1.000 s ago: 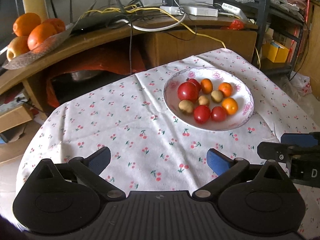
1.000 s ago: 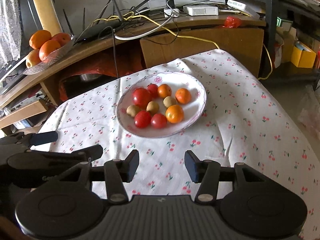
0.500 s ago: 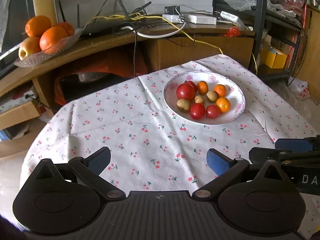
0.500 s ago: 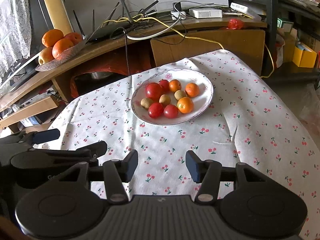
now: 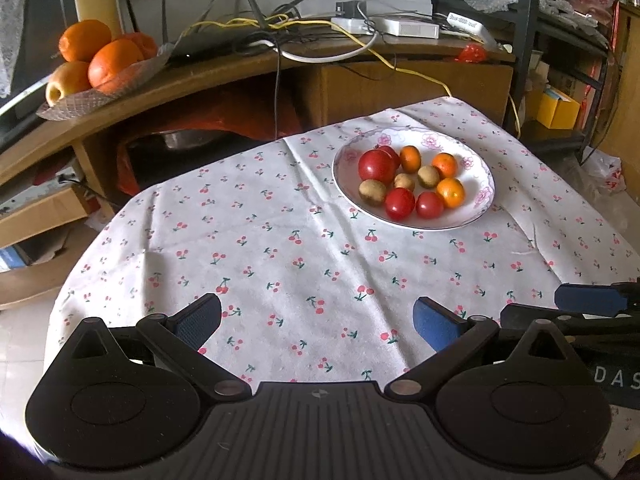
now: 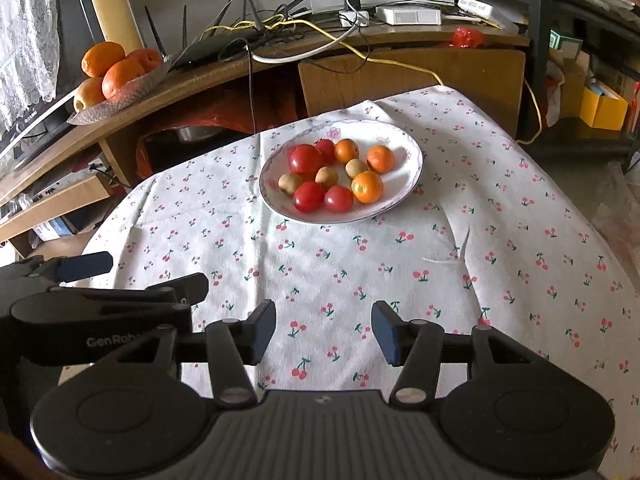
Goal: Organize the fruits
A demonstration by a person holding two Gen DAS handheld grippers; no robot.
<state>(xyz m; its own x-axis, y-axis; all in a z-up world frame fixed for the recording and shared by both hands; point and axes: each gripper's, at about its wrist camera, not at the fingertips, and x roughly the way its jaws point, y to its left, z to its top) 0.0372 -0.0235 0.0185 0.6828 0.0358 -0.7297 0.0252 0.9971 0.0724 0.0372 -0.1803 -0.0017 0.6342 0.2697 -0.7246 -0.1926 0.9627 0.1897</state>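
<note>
- Floral-rimmed plate [image 5: 478, 168] sits toward the far side of the tabletop [image 5: 280, 248], on the cherry-print cloth, well apart from both tongs.
- It holds a mixed pile: four red tomatoes [image 5: 375, 166], three small oranges [image 5: 450, 192], three brownish kiwi-looking fruits [image 5: 372, 192], all touching or just beside each other.
- Left tongs [image 5: 318, 316] are spread wide over bare cloth, pinching nothing.
- Right tongs [image 6: 324, 330] have a narrower gap, also pinching nothing, over the near cloth.
- Separate dish of big oranges [image 6: 122, 78] sits on the wooden shelf behind.
</note>
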